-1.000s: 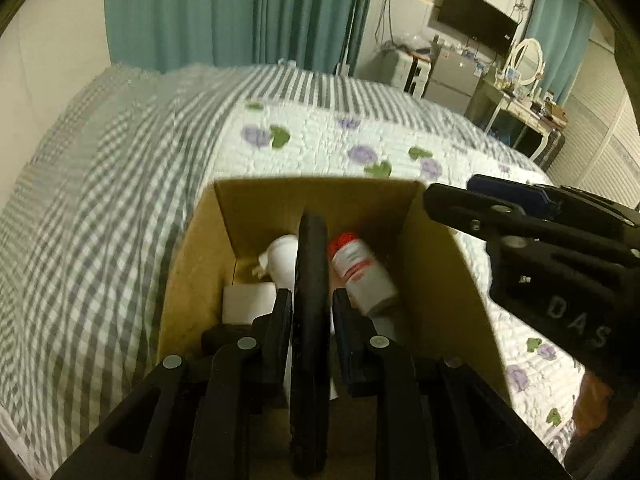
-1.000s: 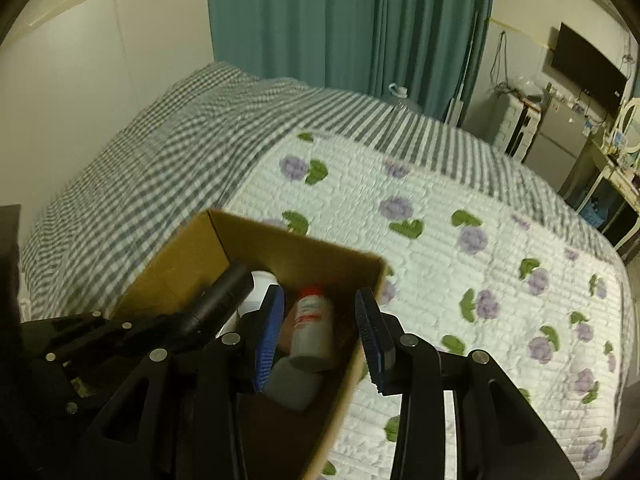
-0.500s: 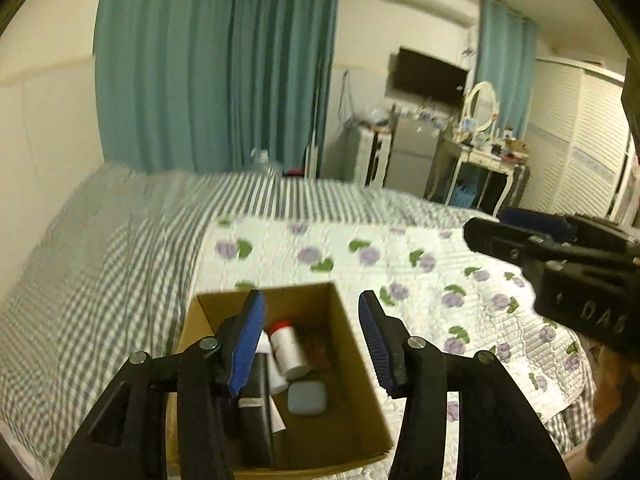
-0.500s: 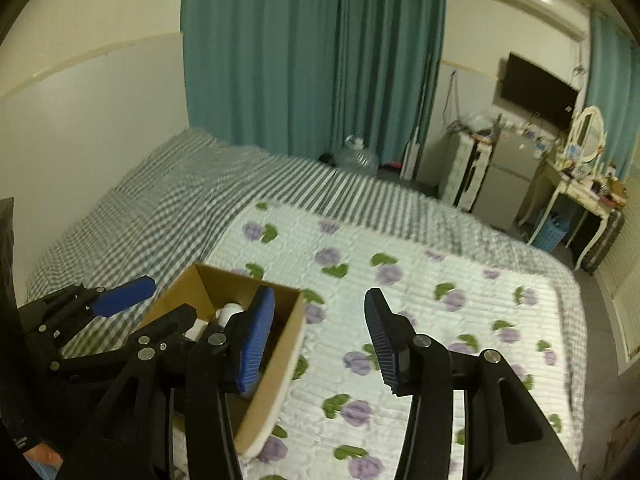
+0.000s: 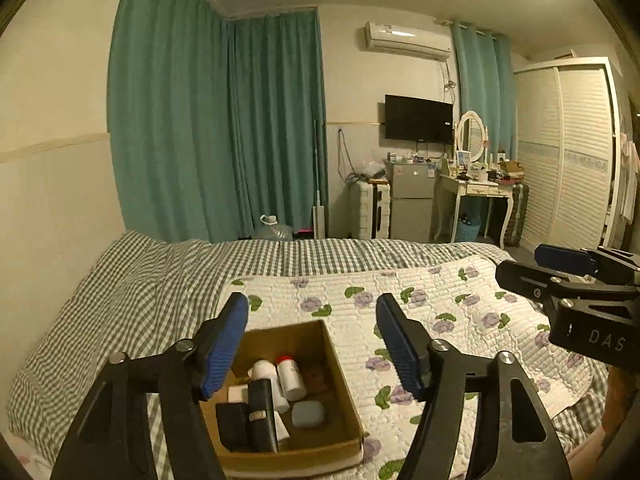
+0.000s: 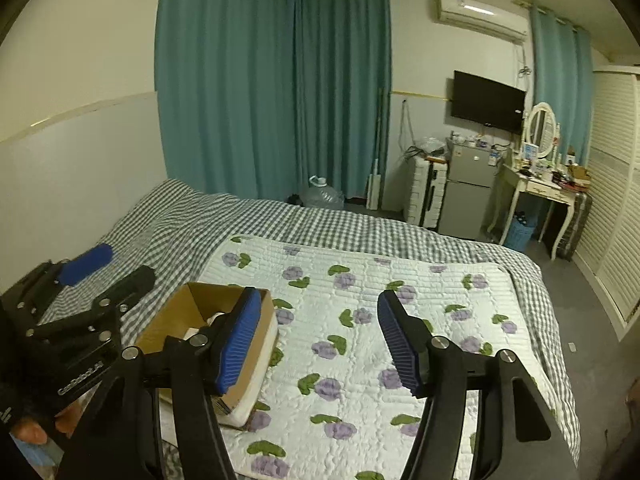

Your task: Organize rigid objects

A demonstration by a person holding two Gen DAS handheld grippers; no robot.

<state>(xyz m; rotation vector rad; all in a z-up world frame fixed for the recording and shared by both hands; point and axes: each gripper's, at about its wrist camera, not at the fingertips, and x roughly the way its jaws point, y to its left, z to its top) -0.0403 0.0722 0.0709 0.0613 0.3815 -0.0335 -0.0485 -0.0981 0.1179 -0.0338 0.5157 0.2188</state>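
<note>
Both grippers are held raised above the bed (image 5: 132, 280), clear of the cardboard box (image 5: 340, 392); neither carries anything.

Left gripper (image 5: 312, 344): jaws spread wide, nothing between the blue pads. It is aimed over the box, so the contents are seen straight down the fingers.

Right gripper (image 6: 318, 338): jaws also spread wide and empty. It is held to the right of the box, over the floral quilt (image 6: 360, 312), and is seen side-on at the right edge of the left wrist view.

Box is set near the bed's near edge, on the quilt. Inside, items lie loose and touching:
- black rectangular case (image 5: 262, 414), lying lengthwise over a white bottle (image 5: 266, 372)
- red-capped bottle (image 5: 290, 376), just beside the white one
- small black box (image 5: 232, 424) at the near-left
- grey-blue rounded case (image 5: 308, 414) on the box floor, right of the black case
- small white block (image 5: 238, 394), partly hidden

No loose rigid objects are seen on the quilt or the checked sheet in either view. Judged from that, collection looks complete or nearly so; the raised, open posture fits a pull-back after a drop.
</note>
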